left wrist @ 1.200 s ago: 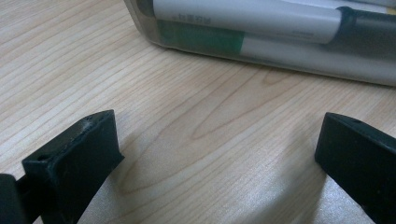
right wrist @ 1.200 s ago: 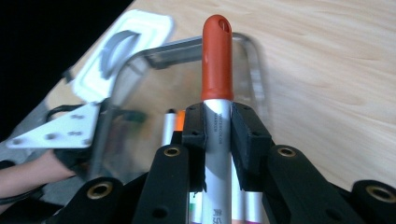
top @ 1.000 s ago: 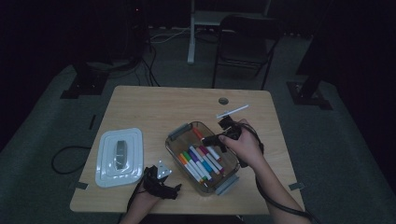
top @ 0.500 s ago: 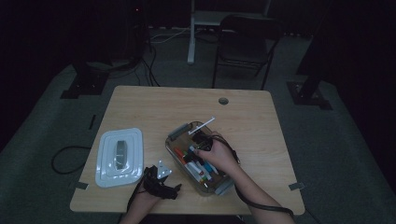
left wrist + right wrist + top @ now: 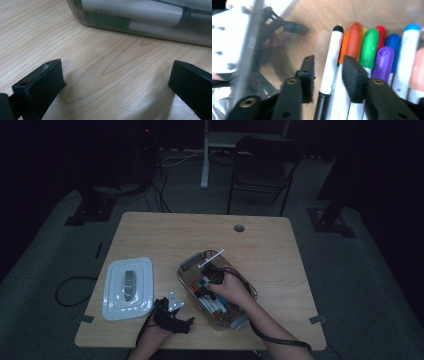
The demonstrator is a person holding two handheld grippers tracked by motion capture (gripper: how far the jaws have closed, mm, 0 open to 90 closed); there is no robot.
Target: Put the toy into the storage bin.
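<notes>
White marker with a black cap (image 5: 331, 65), lying between the jaws of the right gripper (image 5: 325, 75), jaws just parted and standing a little clear of the barrel on both sides, so released rather than clenched. Resting at the near wall of a clear plastic bin (image 5: 189, 265), alongside a row of other markers: orange cap (image 5: 354, 37), green cap (image 5: 369, 46), purple cap (image 5: 384, 60), red cap (image 5: 381, 30) and blue caps (image 5: 412, 27) toward three o'clock of it in the right gripper view. From the high view, right gripper (image 5: 212, 276) down inside the bin, right hand (image 5: 231, 290) over its middle, bin slightly right of the centre of the wooden table (image 5: 165, 235), long axis running from ten o'clock to four o'clock.

Left gripper (image 5: 112, 85) with jaws wide apart, nothing between them, low over bare wood, bin wall at twelve o'clock in its own view. From above, left gripper (image 5: 172, 315) at seven o'clock of the bin, near the table's front edge. White lid (image 5: 127, 287) flat on the table at nine o'clock of the bin, well apart from it. Round hole (image 5: 239, 228) in the tabletop at twelve o'clock. Folding chair (image 5: 262, 170) beyond the far edge.
</notes>
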